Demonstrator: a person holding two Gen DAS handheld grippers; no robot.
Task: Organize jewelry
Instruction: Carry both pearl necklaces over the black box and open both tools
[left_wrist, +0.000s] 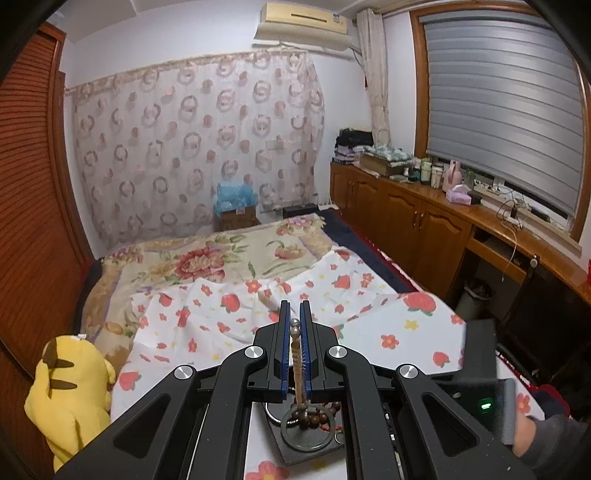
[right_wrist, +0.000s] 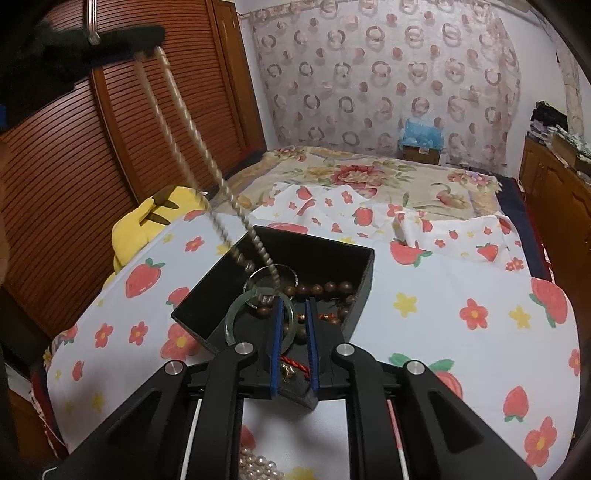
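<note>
Holding: my left gripper (left_wrist: 294, 314) has its fingers pressed together on a pale beaded necklace (left_wrist: 296, 363), which hangs down between the blue pads toward the box below.
Far left: a yellow plush toy (left_wrist: 70, 387) lies at the bed's edge, beside the slatted wooden wardrobe doors (left_wrist: 33, 206).
Necklace: seen from the right wrist, its two strands (right_wrist: 221, 184) run taut and blurred from the upper left down into the black jewelry box (right_wrist: 325, 258).
Box: it sits open on the strawberry-print sheet (right_wrist: 461, 280) of the bed, holding a pale green bangle (right_wrist: 240, 306), a clear ring (right_wrist: 258, 275) and brown wooden beads (right_wrist: 325, 288), with a red cord (right_wrist: 293, 363) near its front.
Right gripper (right_wrist: 294, 306): fingers a narrow gap apart, poised over the box; one straddles the bangle's rim, and I cannot tell whether it is gripped.
Foreground: a heap of white pearls (right_wrist: 258, 463) rests on the sheet below my right gripper.
</note>
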